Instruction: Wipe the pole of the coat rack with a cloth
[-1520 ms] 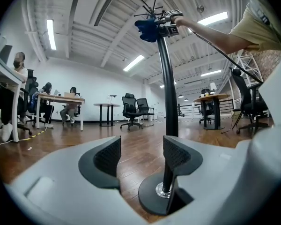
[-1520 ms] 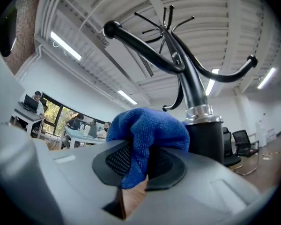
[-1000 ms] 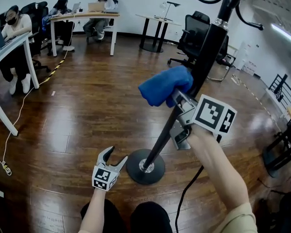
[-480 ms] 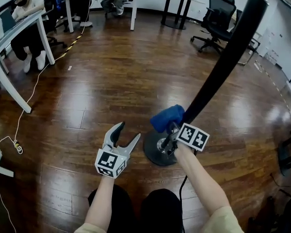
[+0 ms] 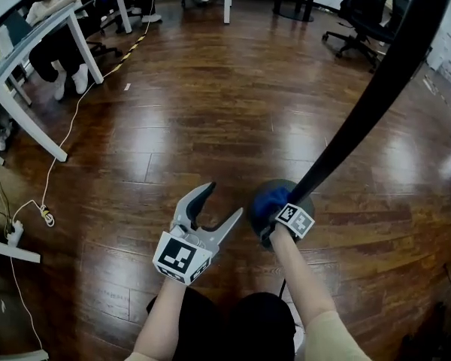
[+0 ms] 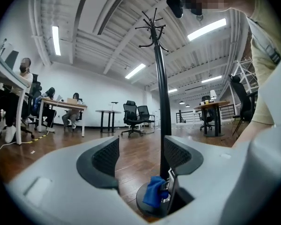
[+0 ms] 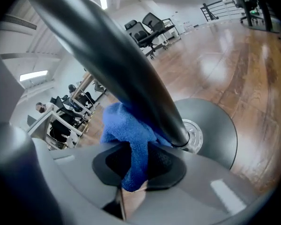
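Note:
The black coat rack pole (image 5: 376, 89) runs from the top right down to its round black base (image 5: 269, 194) on the wood floor. My right gripper (image 5: 274, 218) is shut on a blue cloth (image 5: 269, 201), which presses against the bottom of the pole just above the base. In the right gripper view the cloth (image 7: 126, 130) is pinched between the jaws beside the pole (image 7: 122, 64) and the base (image 7: 210, 125). My left gripper (image 5: 212, 205) hangs open and holds nothing, left of the base. Its own view shows the whole rack (image 6: 160, 78) and the cloth (image 6: 155, 191).
White desks (image 5: 30, 43) with seated people stand at the far left and back. Office chairs (image 5: 364, 13) and a round table are at the back right. A cable (image 5: 56, 164) trails over the floor at the left. A person's knees (image 5: 233, 322) are at the bottom edge.
My right gripper has slid the blue cloth down the pole from mid-height to just above the base. The head view has tipped downward. The left gripper stays open and has drifted slightly right.

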Demonstrator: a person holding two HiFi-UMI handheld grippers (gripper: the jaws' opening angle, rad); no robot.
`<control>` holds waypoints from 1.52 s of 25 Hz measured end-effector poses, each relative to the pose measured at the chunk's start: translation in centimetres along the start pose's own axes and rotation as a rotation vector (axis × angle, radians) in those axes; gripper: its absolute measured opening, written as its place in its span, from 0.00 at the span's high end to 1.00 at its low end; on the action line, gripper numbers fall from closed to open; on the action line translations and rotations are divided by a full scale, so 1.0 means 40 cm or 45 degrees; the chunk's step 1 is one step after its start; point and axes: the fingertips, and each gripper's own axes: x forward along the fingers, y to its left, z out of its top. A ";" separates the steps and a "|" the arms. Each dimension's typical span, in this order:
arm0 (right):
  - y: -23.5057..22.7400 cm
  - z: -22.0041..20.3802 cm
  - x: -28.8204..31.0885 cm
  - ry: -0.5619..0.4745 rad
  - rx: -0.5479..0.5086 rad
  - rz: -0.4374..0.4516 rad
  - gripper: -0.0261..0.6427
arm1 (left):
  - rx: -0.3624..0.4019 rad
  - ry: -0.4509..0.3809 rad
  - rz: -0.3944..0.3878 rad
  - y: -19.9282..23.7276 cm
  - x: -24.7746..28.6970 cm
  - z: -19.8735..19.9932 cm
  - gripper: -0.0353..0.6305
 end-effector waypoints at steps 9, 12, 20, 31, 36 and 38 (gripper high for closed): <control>-0.170 -0.100 0.039 0.223 -0.028 -0.117 0.88 | -0.003 0.061 -0.018 0.001 0.019 -0.035 0.52; -0.174 -0.092 0.005 0.255 -0.103 -0.045 0.88 | 0.008 0.060 -0.037 -0.005 0.036 -0.058 0.52; -0.063 -0.039 -0.241 0.125 -0.172 0.341 0.88 | -0.095 0.059 -0.074 -0.028 0.092 -0.068 0.52; 0.488 0.304 -0.901 -0.237 -0.907 0.394 0.88 | -0.029 -0.043 0.059 0.003 0.051 0.625 0.52; 0.828 0.497 -1.291 -0.432 -1.128 0.431 0.88 | -0.084 -0.040 0.118 -0.017 -0.036 1.012 0.52; 0.926 0.582 -1.428 -0.530 -1.139 0.417 0.88 | -0.101 -0.049 0.106 -0.037 -0.054 1.135 0.52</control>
